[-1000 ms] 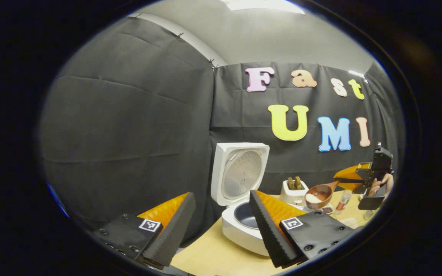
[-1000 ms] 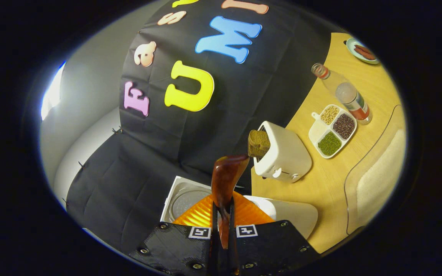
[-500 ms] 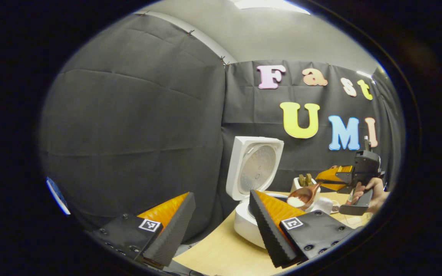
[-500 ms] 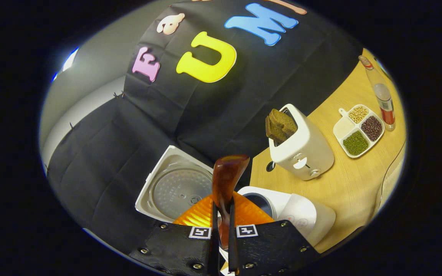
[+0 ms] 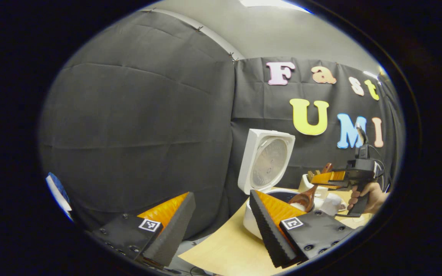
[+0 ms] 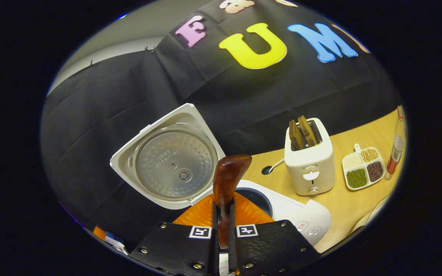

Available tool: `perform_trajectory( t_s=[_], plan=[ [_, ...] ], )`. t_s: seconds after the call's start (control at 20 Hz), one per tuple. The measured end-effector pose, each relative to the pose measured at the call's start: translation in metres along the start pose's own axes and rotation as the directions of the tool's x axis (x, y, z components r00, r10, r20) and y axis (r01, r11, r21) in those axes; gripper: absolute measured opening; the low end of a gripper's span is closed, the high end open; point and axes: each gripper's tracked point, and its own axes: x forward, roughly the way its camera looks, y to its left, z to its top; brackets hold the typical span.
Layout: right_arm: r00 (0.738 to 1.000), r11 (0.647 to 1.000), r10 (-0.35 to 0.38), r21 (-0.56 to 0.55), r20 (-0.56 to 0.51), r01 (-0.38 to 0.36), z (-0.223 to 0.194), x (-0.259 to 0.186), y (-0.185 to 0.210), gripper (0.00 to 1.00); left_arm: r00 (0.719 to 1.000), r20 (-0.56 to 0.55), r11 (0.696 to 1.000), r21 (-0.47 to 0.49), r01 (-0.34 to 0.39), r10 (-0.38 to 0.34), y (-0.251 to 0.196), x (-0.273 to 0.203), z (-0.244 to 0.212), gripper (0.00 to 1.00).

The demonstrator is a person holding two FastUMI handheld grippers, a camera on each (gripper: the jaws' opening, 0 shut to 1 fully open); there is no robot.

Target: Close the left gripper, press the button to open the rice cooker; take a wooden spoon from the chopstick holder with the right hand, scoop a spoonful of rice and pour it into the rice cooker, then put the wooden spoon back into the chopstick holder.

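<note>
Wooden spoon (image 6: 226,180) in right tongs (image 6: 223,230) slants bowl-down into rice cooker (image 5: 269,168).

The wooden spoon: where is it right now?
The wooden spoon is clamped in the right gripper; in the left gripper view its bowl tips over the open rice cooker, in front of the raised lid.

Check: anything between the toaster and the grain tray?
Nothing: bare tabletop lies between the toaster and the grain tray, seen in the right gripper view.
</note>
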Motion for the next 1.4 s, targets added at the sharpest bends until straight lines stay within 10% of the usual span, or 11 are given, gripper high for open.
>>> perform_trajectory(
  t_s=[0.3,0.9,1.0,1.25,1.4],
  plan=[
    [0.999,0.945,-0.017,-0.326,0.032,0.027,0.002,0.002,0.016,0.09,1.000,0.000,1.000,-0.005,-0.013,0.013,0.005,0.004,-0.006,0.98],
    [0.990,0.669,-0.020,-0.734,0.138,0.116,0.016,-0.008,0.035,0.09,1.000,0.002,1.000,-0.017,-0.017,0.017,-0.001,0.002,-0.008,0.98],
    [0.992,0.692,-0.023,-0.714,0.121,0.103,0.014,-0.009,0.034,0.10,1.000,0.002,1.000,-0.020,-0.013,0.013,-0.003,0.002,-0.009,0.99],
    [0.997,0.919,0.005,-0.393,0.083,0.028,0.020,-0.019,0.022,0.10,1.000,0.016,1.000,-0.014,0.001,-0.001,-0.009,-0.003,0.000,0.99],
    [0.995,0.980,-0.016,-0.198,0.096,0.035,0.044,-0.034,0.001,0.09,1.000,0.011,1.000,0.007,0.006,-0.006,-0.014,-0.003,0.004,0.98]
  ],
)
